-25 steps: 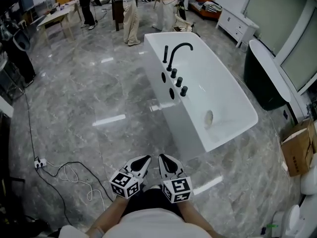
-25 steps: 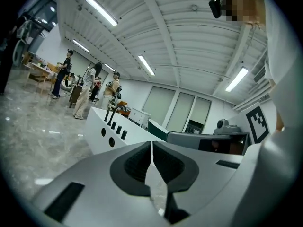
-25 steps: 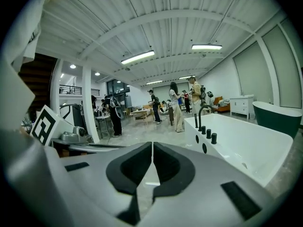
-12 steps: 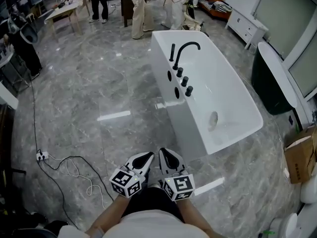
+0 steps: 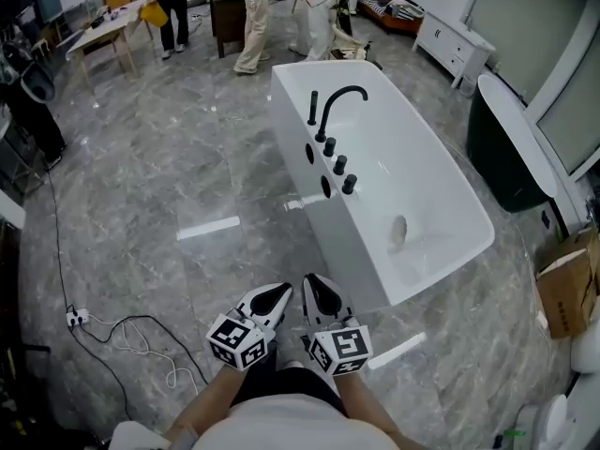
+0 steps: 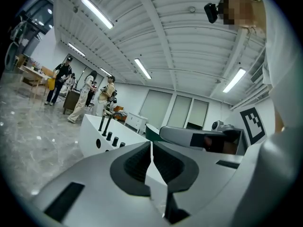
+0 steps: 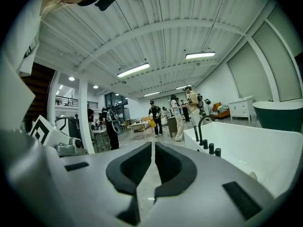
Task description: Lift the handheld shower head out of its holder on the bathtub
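Bathtub (image 5: pixel 337 242), white and rectangular, fills the centre and right of centre of the head view, standing on grey marbled floor (image 5: pixel 169 176). On its long rim towards frame left I see a row of black fittings: the handheld shower head (image 5: pixel 313 106), a thin upright rod seated in its holder at the upper end of the row; just beside it the arched faucet (image 5: pixel 342 95); and below these three round knobs (image 5: pixel 339 164) in line. Both grippers sit at the bottom centre of the frame, side by side and well apart from the tub. The left gripper (image 5: pixel 278 294) has its claw pressed together with nothing between the pads, as the left gripper view confirms (image 6: pixel 151 148); there the shower head (image 6: pixel 100 122) stands small at mid-left. The right gripper (image 5: pixel 312 285) is likewise closed and empty (image 7: pixel 153 148), and in its view the shower head (image 7: pixel 195 133) rises at right of centre on the tub rim. A dark tub (image 5: pixel 506 148) lies at the right edge, a cardboard box (image 5: pixel 567 284) below it, a cable (image 5: pixel 131 331) at lower left, and several people (image 5: pixel 248 17) stand along the top.
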